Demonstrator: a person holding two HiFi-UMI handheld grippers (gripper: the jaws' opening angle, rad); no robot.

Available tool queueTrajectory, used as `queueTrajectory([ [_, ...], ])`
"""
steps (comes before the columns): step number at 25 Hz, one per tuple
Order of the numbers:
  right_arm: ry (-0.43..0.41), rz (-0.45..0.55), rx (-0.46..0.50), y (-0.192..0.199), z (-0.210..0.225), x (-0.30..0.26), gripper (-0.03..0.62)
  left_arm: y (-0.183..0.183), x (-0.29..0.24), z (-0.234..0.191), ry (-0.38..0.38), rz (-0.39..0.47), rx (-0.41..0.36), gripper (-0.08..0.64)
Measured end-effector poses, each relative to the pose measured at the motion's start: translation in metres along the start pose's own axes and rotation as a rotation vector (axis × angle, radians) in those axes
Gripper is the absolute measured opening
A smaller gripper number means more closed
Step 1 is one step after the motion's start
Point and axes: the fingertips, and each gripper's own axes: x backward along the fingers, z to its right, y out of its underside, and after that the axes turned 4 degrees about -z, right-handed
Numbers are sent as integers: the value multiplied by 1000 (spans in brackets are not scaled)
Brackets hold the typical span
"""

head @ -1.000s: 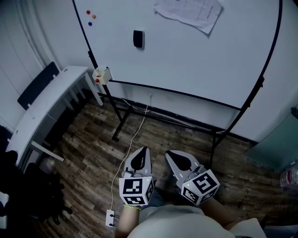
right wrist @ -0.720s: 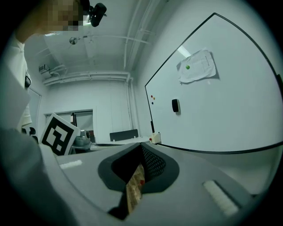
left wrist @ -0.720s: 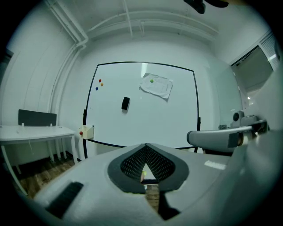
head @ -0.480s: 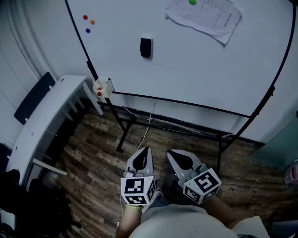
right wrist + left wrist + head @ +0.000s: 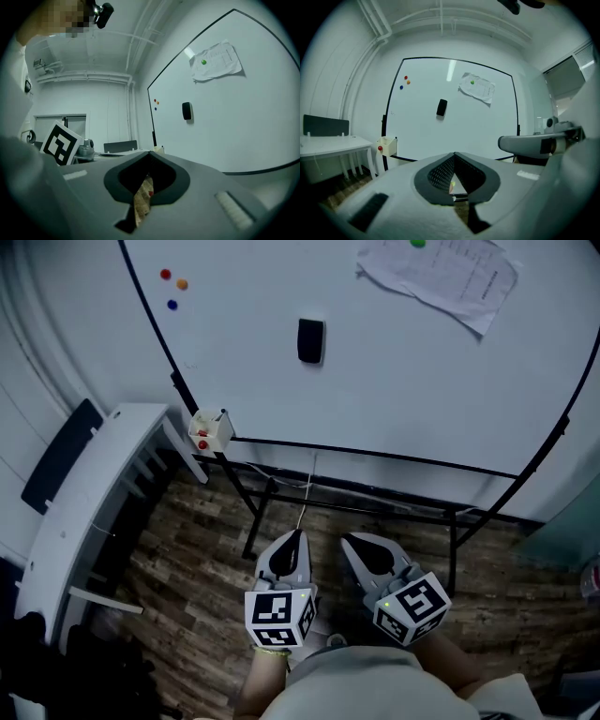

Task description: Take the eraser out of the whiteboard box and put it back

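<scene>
Desk (image 5: 86, 498) just beside whiteboard box (image 5: 210, 431)

Your whiteboard (image 5: 422, 381) is white, edged by a thin black frame. The eraser (image 5: 310, 340) is black. You have a red magnet (image 5: 166, 275), an orange magnet (image 5: 182, 284) and a blue magnet (image 5: 172, 305). The paper (image 5: 441, 277) is white with grey print and a green dot. The whiteboard box (image 5: 210, 430) is cream with red spots. The floor (image 5: 187, 559) shows dark brown wood planks. Your left gripper (image 5: 295, 536) and right gripper (image 5: 347, 540) are pale grey with black pads, and each carries a white cube with black square markers.
</scene>
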Motion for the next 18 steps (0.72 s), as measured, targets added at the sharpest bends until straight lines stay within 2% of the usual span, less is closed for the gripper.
queueTrajectory([
  [8, 68, 32, 15, -10, 18, -34, 6, -15, -34, -27, 56, 11, -29, 6],
  [18, 120, 20, 9, -15, 46, -47, 6, -36, -71, -32, 83, 29, -35, 6],
])
